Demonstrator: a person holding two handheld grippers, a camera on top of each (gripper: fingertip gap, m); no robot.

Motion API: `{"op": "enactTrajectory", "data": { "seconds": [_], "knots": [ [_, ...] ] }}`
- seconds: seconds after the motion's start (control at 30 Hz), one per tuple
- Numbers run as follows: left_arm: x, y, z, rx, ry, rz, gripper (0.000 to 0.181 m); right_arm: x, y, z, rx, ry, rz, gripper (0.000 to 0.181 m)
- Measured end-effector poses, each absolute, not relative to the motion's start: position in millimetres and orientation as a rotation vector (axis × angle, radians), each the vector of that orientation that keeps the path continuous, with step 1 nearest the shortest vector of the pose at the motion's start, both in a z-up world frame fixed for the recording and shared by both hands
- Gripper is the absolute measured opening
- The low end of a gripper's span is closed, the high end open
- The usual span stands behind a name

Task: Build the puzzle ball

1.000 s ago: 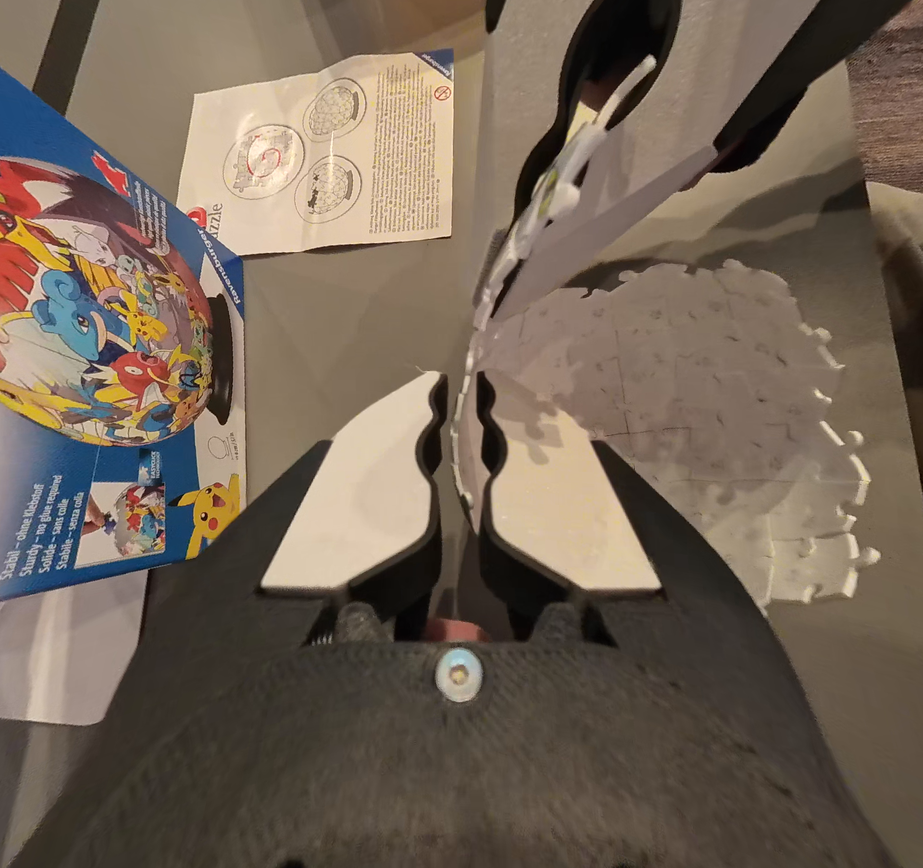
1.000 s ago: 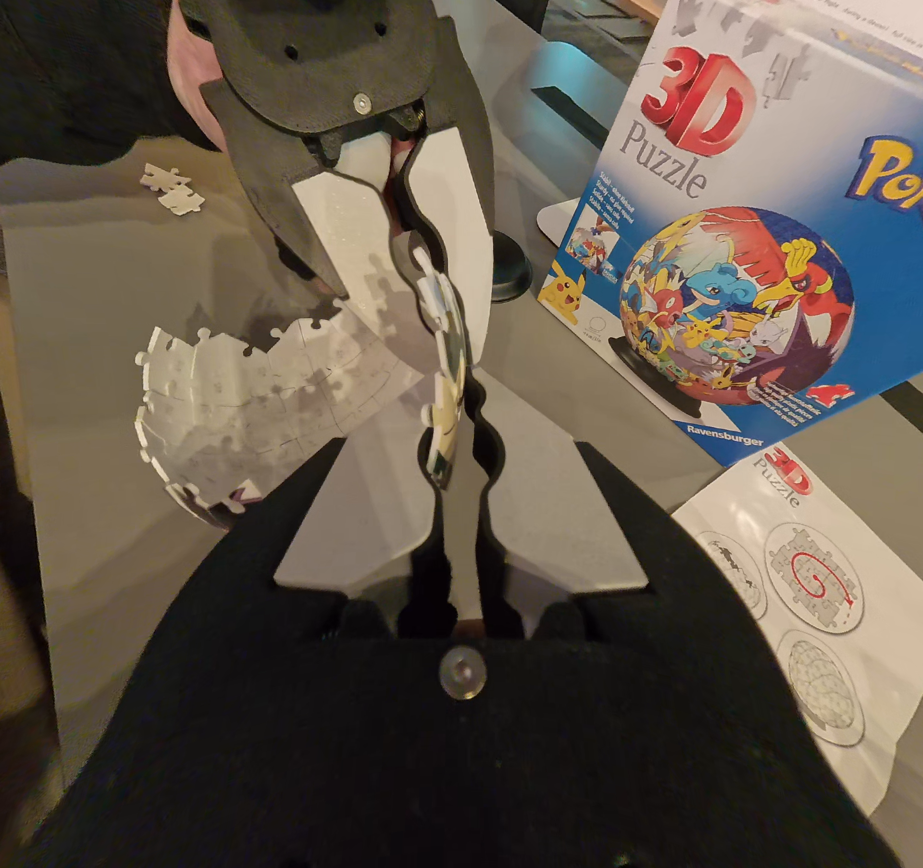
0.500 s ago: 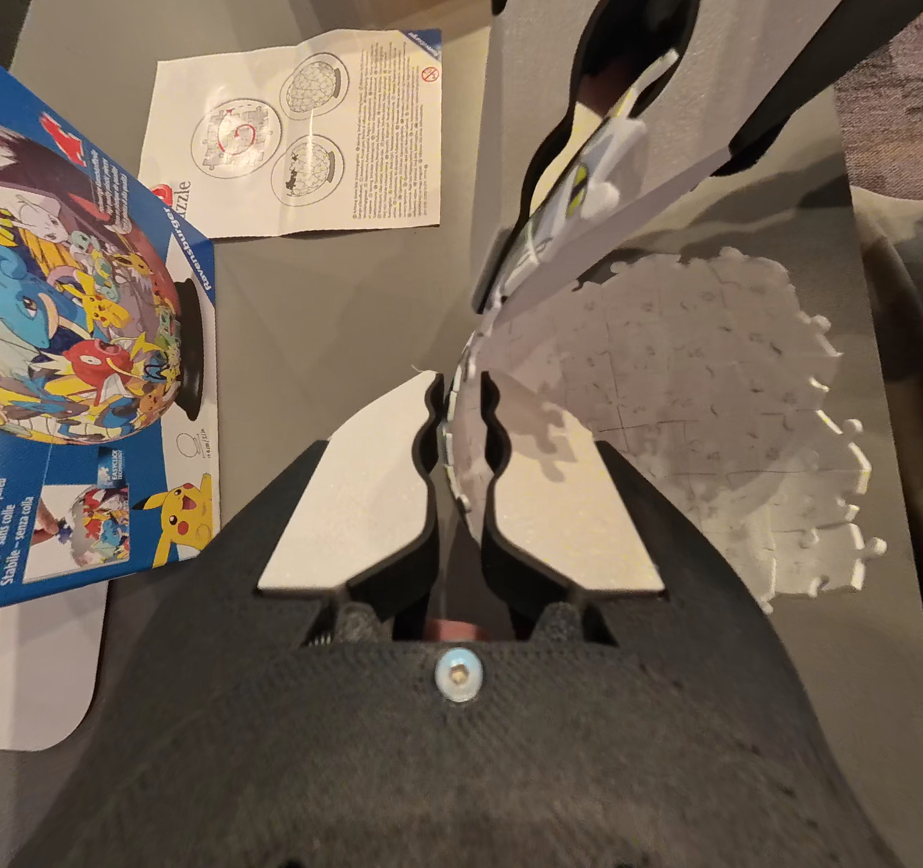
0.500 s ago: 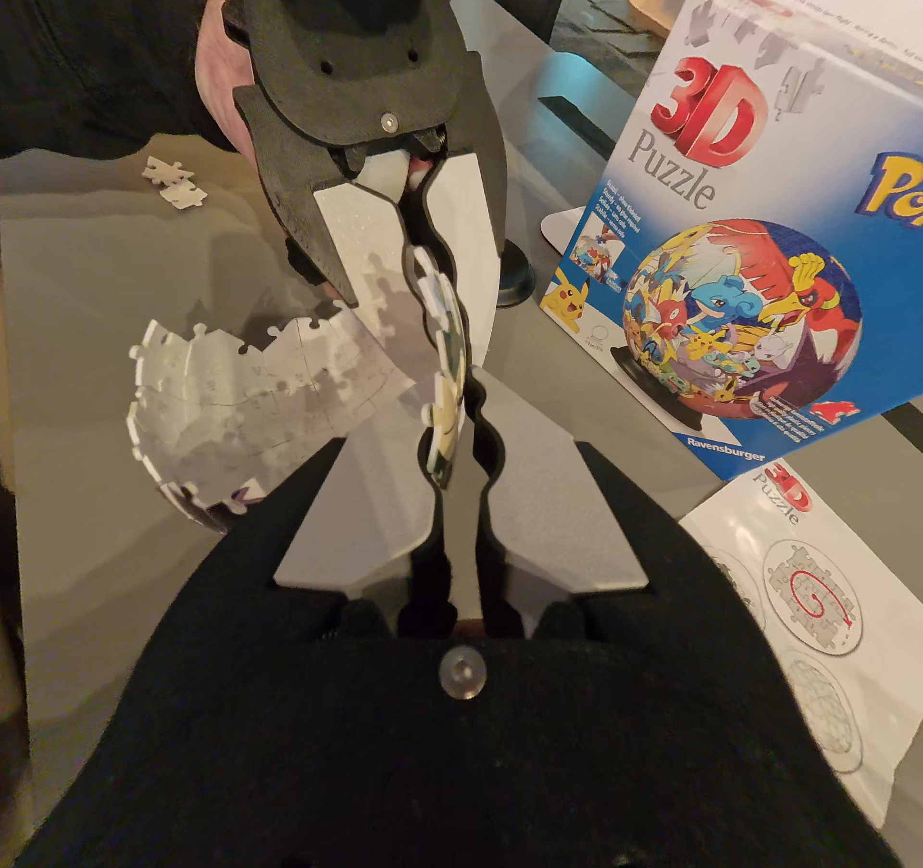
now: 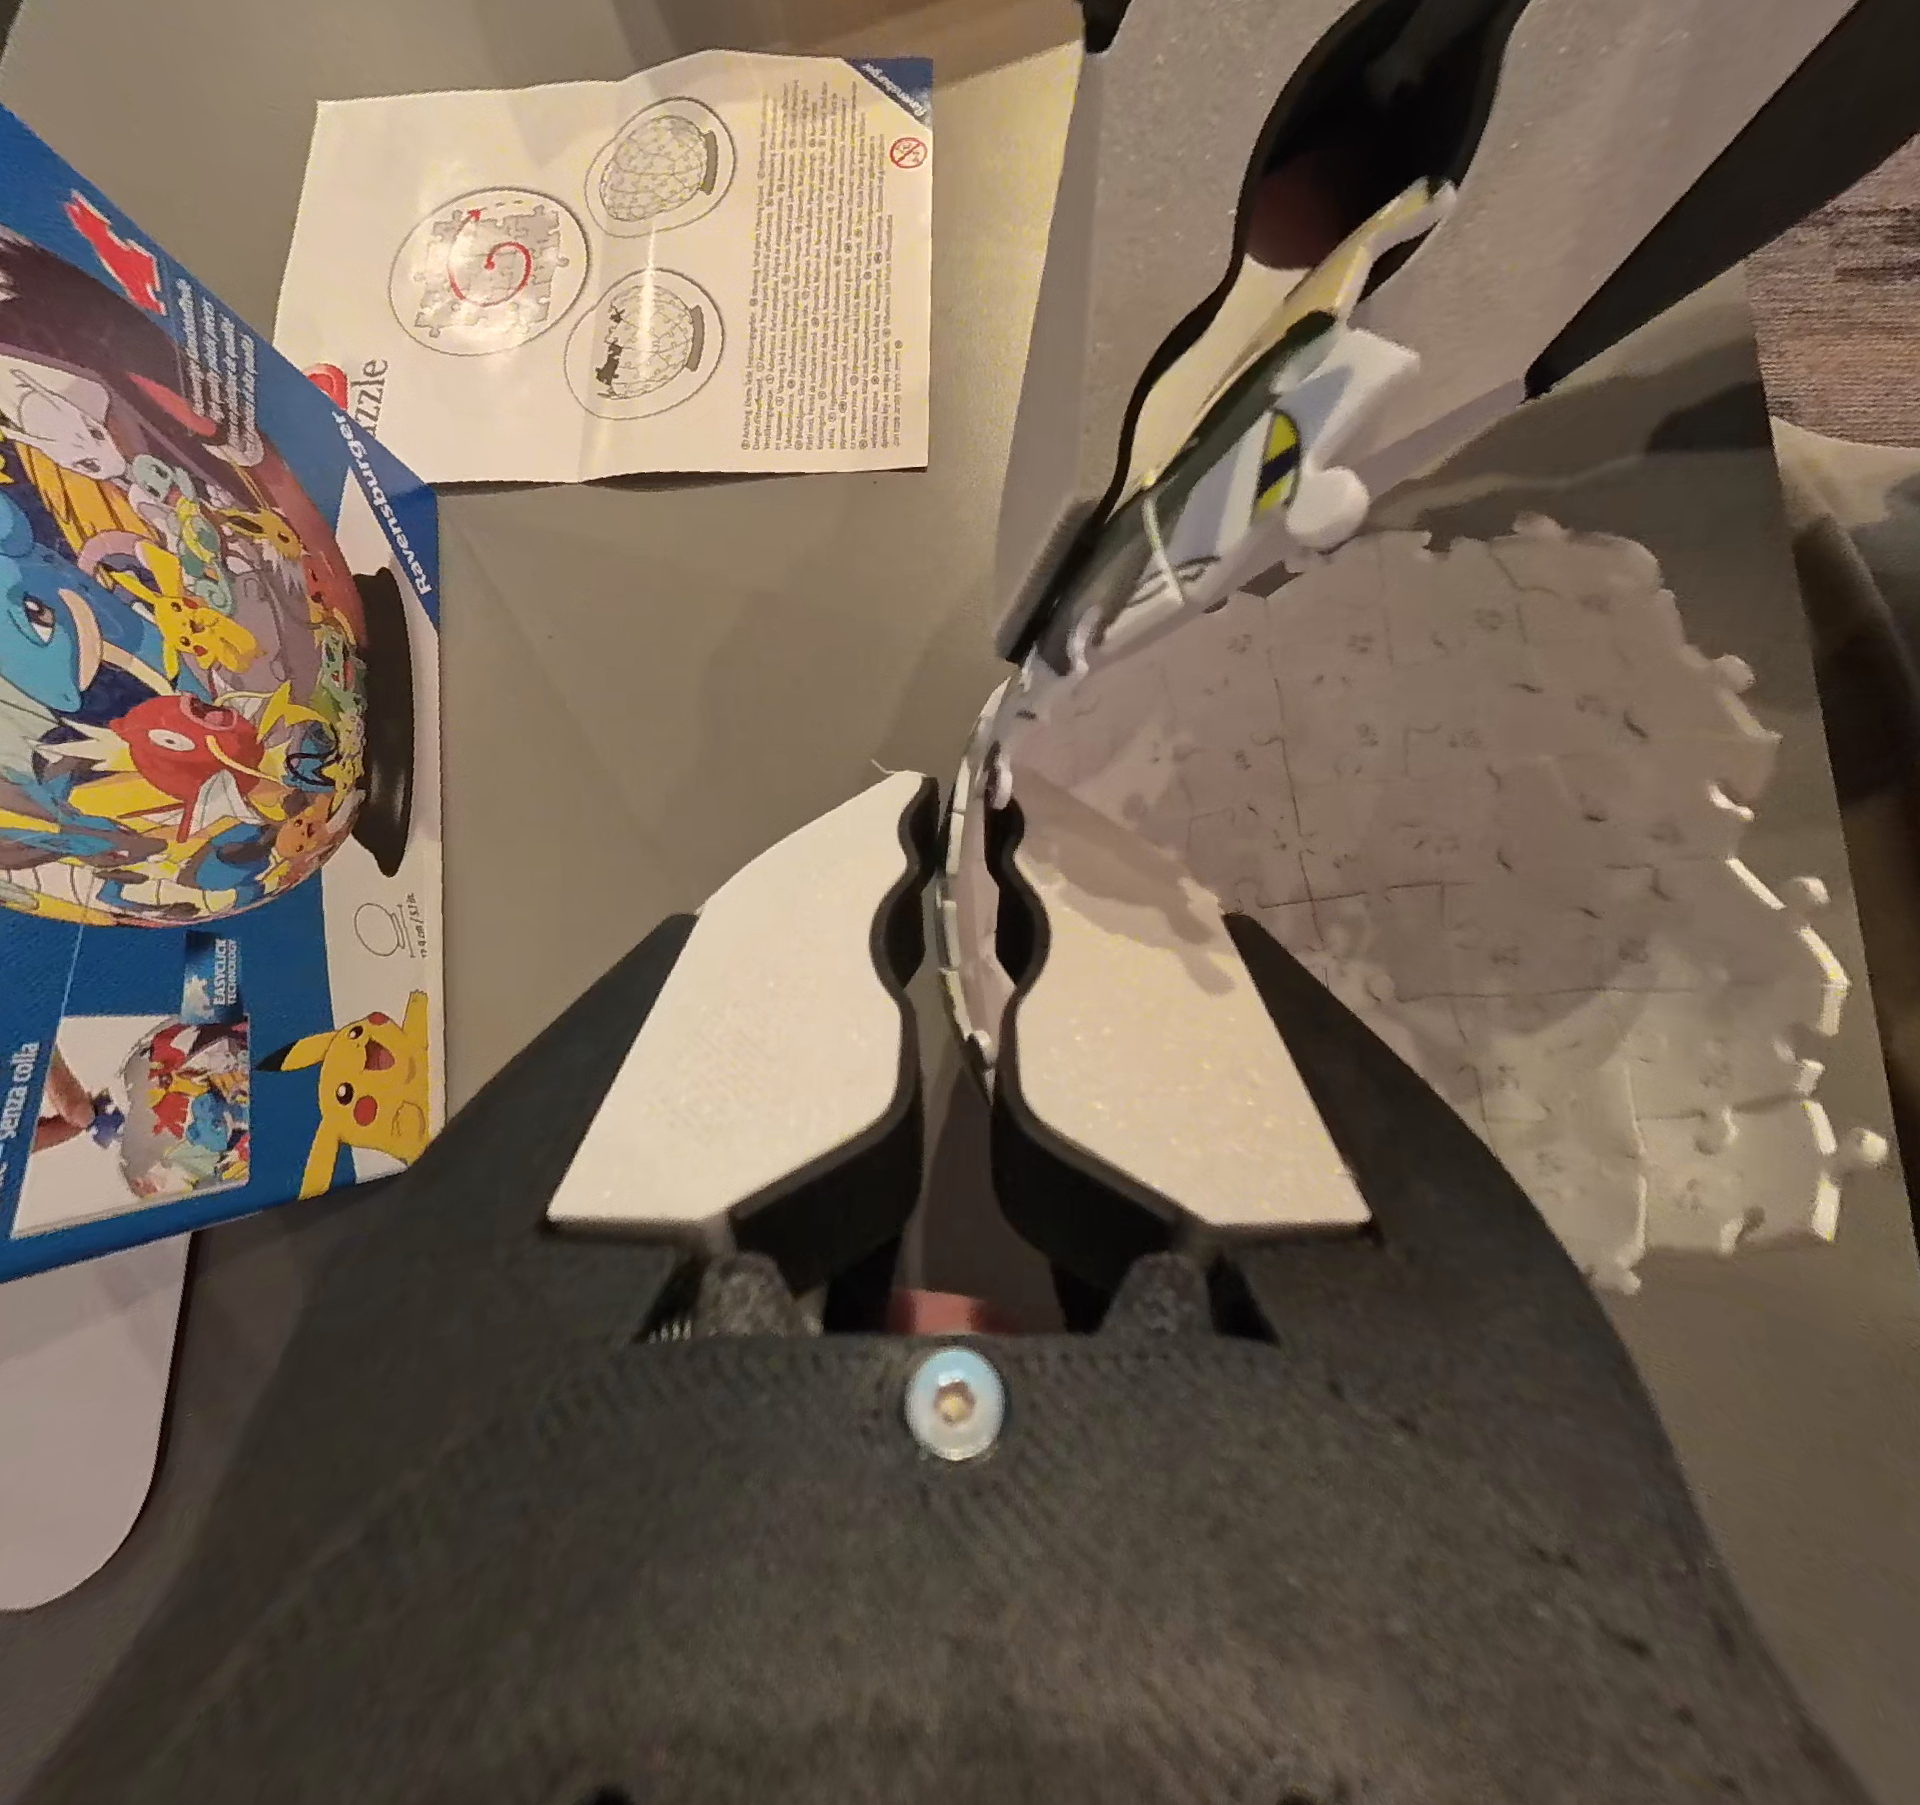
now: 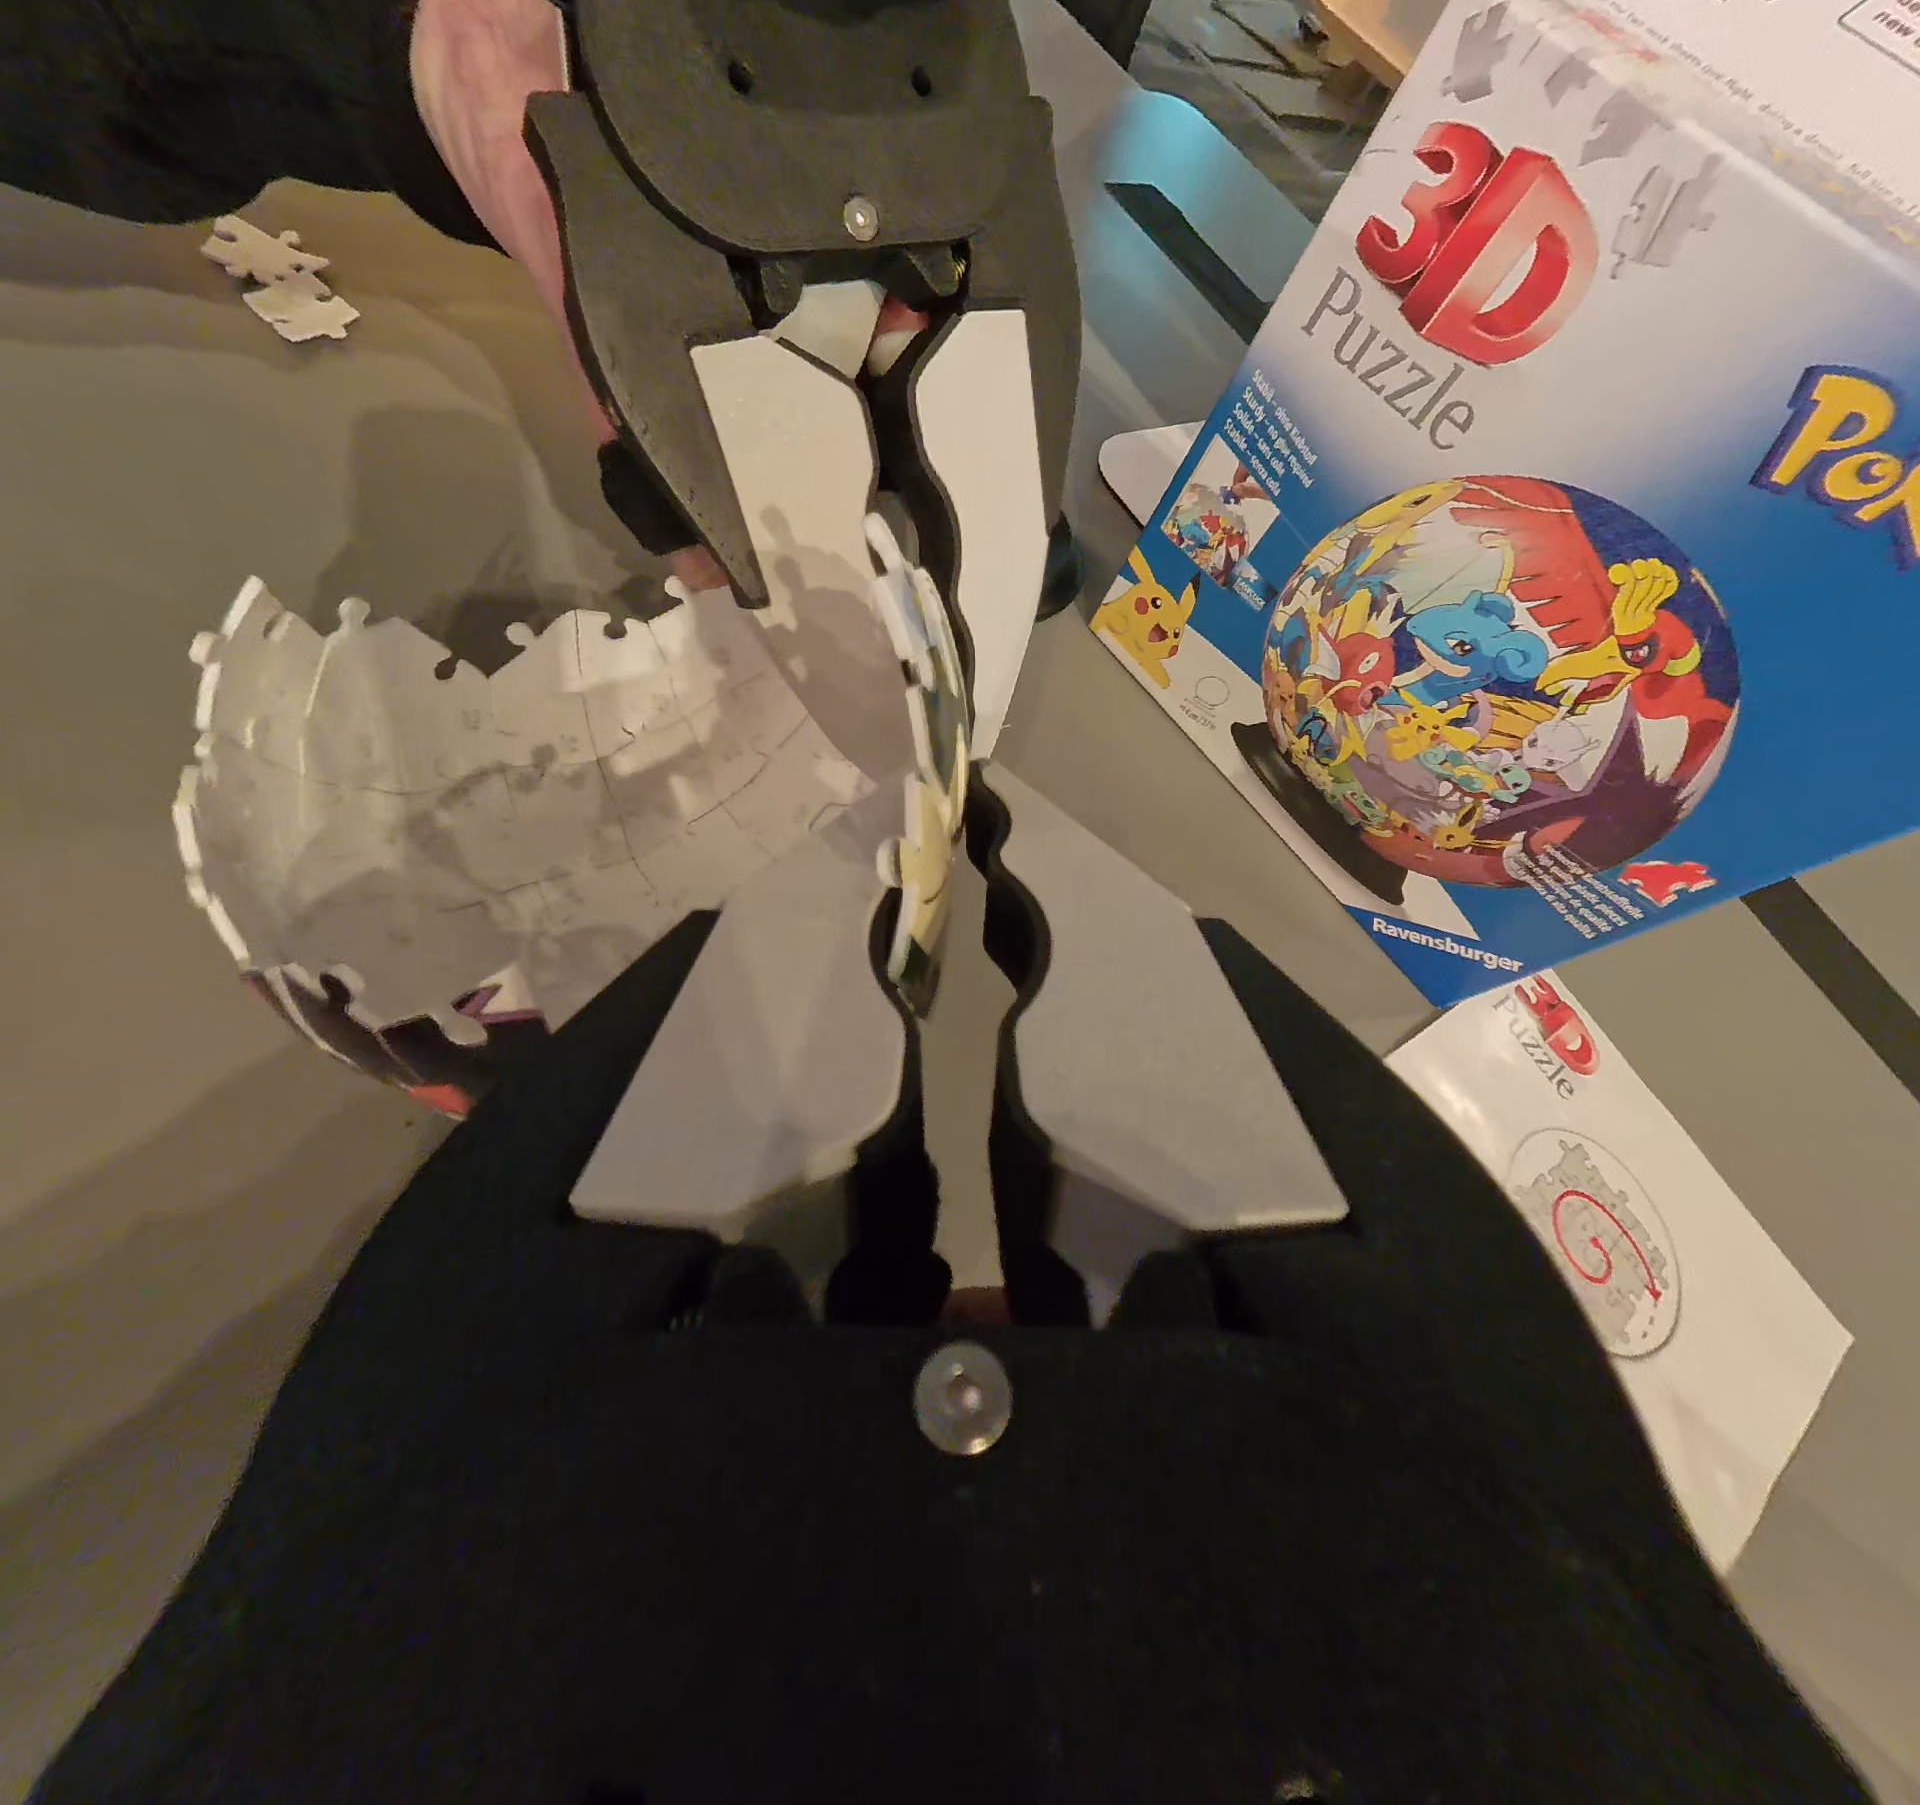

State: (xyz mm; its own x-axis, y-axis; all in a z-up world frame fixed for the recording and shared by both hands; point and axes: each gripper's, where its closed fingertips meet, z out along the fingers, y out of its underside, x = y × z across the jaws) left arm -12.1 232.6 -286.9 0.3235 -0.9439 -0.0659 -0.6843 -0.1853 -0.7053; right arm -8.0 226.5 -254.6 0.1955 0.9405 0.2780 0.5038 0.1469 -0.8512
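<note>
The half-built puzzle ball (image 5: 1455, 820) is a white, bowl-shaped shell with a knobbed rim, held above the grey table. My left gripper (image 5: 961, 799) is shut on the shell's rim. My right gripper (image 5: 1143, 550) comes in from the upper right, shut on a printed puzzle piece (image 5: 1247, 446) that meets the same rim just beyond the left fingertips. In the right wrist view the shell (image 6: 468, 799) lies to the left, with its coloured outside showing underneath. There the right gripper (image 6: 951, 851) pinches the edge-on piece (image 6: 925, 882), and the left gripper (image 6: 894, 654) faces it from above.
The blue puzzle box (image 5: 156, 716) stands left of the left gripper and also shows in the right wrist view (image 6: 1558, 612). The white instruction sheet (image 5: 623, 280) lies flat beyond it. Two loose pieces (image 6: 281, 280) lie on the table. A person's hand (image 6: 478, 72) holds the left gripper.
The piece in the right gripper has turned, so more of its printed face shows against the rim. The two grippers have drawn slightly closer. Both stay shut.
</note>
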Motion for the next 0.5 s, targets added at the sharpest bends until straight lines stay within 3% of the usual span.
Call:
{"op": "enactTrajectory", "data": {
  "seconds": [0.5],
  "knots": [
    [-11.4, 234.7, -287.5, -1.971, 1.415, -0.545, 0.008, -8.5, 228.7, -255.0, -1.464, -1.458, 0.496, 0.001]
  ]
}}
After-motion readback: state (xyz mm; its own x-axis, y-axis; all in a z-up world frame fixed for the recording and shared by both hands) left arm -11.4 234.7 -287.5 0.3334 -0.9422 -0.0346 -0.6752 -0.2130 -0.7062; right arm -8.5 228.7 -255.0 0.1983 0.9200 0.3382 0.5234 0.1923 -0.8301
